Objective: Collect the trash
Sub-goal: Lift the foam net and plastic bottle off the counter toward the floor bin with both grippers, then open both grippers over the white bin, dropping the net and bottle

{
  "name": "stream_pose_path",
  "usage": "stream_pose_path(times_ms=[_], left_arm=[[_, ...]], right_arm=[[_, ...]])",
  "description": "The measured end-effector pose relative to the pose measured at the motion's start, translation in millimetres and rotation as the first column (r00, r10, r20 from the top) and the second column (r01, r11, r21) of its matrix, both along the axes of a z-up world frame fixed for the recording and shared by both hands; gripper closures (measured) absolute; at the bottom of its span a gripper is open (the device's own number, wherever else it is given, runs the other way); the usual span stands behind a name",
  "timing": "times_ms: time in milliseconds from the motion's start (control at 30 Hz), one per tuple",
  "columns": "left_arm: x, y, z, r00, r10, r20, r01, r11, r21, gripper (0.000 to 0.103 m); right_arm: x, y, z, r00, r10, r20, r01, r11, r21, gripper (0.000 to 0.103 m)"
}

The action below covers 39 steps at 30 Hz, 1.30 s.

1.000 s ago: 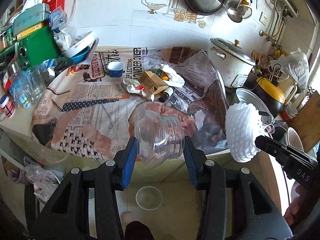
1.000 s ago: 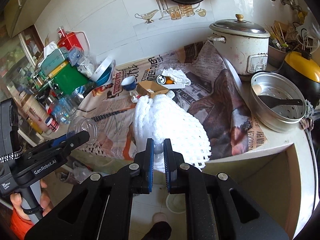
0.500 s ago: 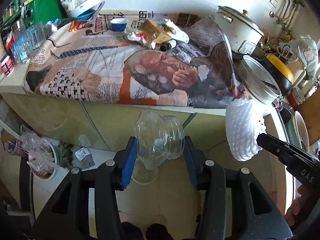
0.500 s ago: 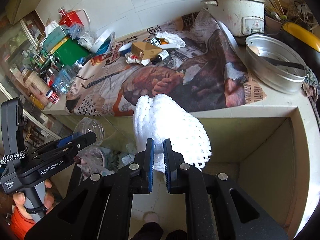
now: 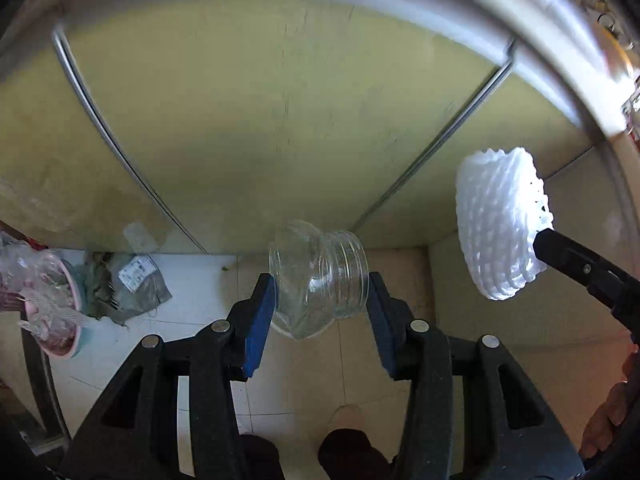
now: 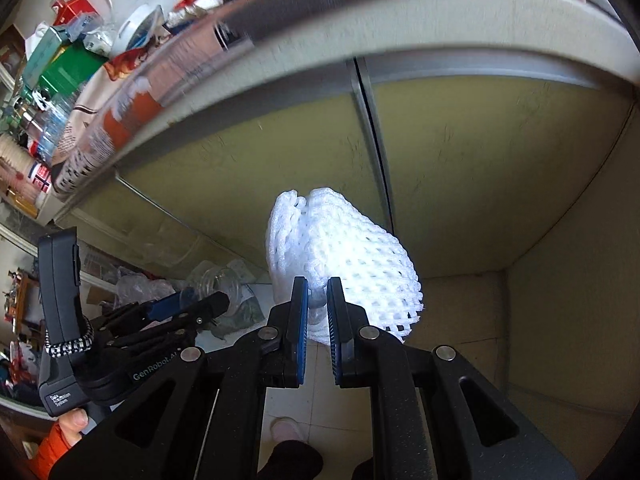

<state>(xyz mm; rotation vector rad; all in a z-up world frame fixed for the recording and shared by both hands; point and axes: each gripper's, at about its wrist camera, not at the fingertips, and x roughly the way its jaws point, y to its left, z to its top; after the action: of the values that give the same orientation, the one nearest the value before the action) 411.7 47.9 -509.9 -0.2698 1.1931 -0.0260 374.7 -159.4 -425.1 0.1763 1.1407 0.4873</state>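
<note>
Compared with the earlier frames, both tongs are now sitting lower: the table top, which was filling the left wrist view, is showing only as a blurred rim (image 6: 280, 36) along the top, and yellow-green cabinet doors (image 5: 280, 120) are filling the background. The left tongs (image 5: 322, 300) are still gripping the clear jar (image 5: 318, 280) by its sides, its threaded mouth pointing right. The right tongs (image 6: 318, 312) are still closed on the white foam net (image 6: 344, 256), pinching its lower edge. Both pieces of trash are hanging above the tiled floor (image 5: 192, 300), in front of the doors. At lower left on the floor a pink bin (image 5: 52, 312) lined with a clear bag is standing, with crumpled grey wrapping (image 5: 136, 284) just beside it. The person's feet (image 5: 348, 448) are showing below the tongs. Boxes and bottles (image 6: 64, 64) are crowding the table's left end
</note>
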Motion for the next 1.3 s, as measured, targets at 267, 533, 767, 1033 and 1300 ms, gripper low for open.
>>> stream_pose_path(times_ms=[267, 533, 767, 1033, 1300], left_arm=[[9, 5, -158, 0.994, -0.042, -0.104, 0.036, 0.998, -0.059, 0.058], [16, 9, -275, 0.981, -0.052, -0.188, 0.035, 0.995, -0.094, 0.058], [17, 7, -306, 0.973, -0.086, -0.213, 0.058, 0.989, -0.137, 0.058], [13, 1, -293, 0.974, -0.087, -0.211, 0.065, 0.992, -0.108, 0.054], [5, 11, -236, 0.979, -0.057, -0.194, 0.049, 0.998, -0.047, 0.054]], right_arm=[[4, 13, -134, 0.997, -0.015, -0.077, 0.013, 0.999, -0.031, 0.094], [13, 14, -240, 0.989, -0.018, -0.148, 0.010, 0.998, -0.057, 0.094], [19, 26, -285, 0.979, 0.036, -0.198, -0.049, 0.997, -0.064, 0.092], [28, 24, -271, 0.980, 0.053, -0.193, -0.065, 0.996, -0.059, 0.063], [24, 19, -231, 0.978, 0.031, -0.205, -0.050, 0.995, -0.091, 0.057]])
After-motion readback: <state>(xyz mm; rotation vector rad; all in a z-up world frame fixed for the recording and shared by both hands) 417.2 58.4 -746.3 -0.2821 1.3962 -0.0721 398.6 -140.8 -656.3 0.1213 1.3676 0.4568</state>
